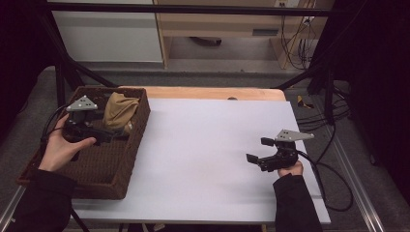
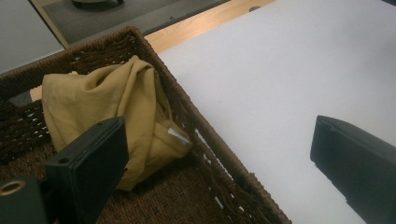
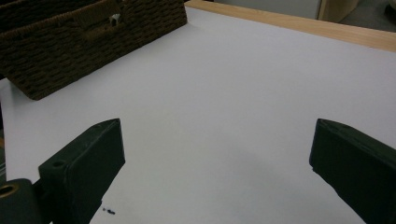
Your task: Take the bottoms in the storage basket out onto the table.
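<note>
A dark brown wicker basket (image 1: 126,159) stands on the left of the table. A crumpled mustard-yellow cloth (image 1: 119,110) lies in its far right corner. My left gripper (image 1: 112,131) hangs over the basket just short of the cloth, open and holding nothing. In the left gripper view the cloth (image 2: 107,100) lies ahead of the left jaw, the basket wall (image 2: 212,154) runs between the jaws, and the gripper (image 2: 217,135) spans it. My right gripper (image 1: 259,150) stands open over the white sheet (image 1: 203,145), empty (image 3: 217,130).
The white sheet covers most of the wooden table (image 1: 217,93), whose edge shows at the back. In the right gripper view the basket (image 3: 70,46) sits far off at the upper left. Cables (image 1: 333,188) trail off the right side. Black frame bars (image 1: 193,8) cross the back.
</note>
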### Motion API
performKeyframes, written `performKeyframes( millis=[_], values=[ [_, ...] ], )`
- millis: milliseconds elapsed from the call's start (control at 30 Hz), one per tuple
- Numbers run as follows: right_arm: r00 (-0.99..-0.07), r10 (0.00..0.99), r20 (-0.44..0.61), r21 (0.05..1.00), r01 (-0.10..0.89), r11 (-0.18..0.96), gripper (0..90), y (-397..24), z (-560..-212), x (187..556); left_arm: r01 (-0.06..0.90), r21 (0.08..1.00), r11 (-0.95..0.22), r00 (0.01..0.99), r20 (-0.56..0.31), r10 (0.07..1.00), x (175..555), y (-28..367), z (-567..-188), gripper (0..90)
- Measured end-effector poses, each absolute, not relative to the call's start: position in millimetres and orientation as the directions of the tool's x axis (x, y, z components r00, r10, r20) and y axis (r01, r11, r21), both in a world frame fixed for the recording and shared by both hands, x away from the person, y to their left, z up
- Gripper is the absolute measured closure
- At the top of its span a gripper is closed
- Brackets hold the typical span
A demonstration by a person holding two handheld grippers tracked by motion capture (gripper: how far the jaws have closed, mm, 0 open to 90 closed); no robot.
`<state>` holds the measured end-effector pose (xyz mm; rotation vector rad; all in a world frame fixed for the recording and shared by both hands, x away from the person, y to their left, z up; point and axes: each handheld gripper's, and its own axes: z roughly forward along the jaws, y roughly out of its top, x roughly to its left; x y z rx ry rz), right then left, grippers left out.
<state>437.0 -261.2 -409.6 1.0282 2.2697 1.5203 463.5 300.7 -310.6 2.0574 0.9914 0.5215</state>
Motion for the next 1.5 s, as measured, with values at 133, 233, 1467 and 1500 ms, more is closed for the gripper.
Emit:
performKeyframes(
  millis=[133, 233, 1467, 1500],
  values=[
    [-0.731, 0.655, 0.192, 0.878, 0.426, 0.218, 3.9, -261, -410, 437, 0.475, 0.787, -0.393, 0.607, 0.031, 0.794, 470, 298, -310, 4.0],
    [-0.730, 0.656, 0.192, 0.878, 0.427, 0.218, 3.9, -261, -409, 437, 0.478, 0.785, -0.394, 0.605, 0.031, 0.796, 475, 296, -310, 4.0],
    [-0.729, 0.658, 0.188, 0.876, 0.428, 0.224, 3.9, -261, -410, 437, 0.579, 0.724, -0.375, 0.495, 0.052, 0.867, 526, 304, -342, 4.1],
    [-0.729, 0.658, 0.189, 0.875, 0.429, 0.224, 3.9, -261, -410, 437, 0.584, 0.722, -0.371, 0.492, 0.049, 0.869, 527, 304, -343, 4.1]
  ],
)
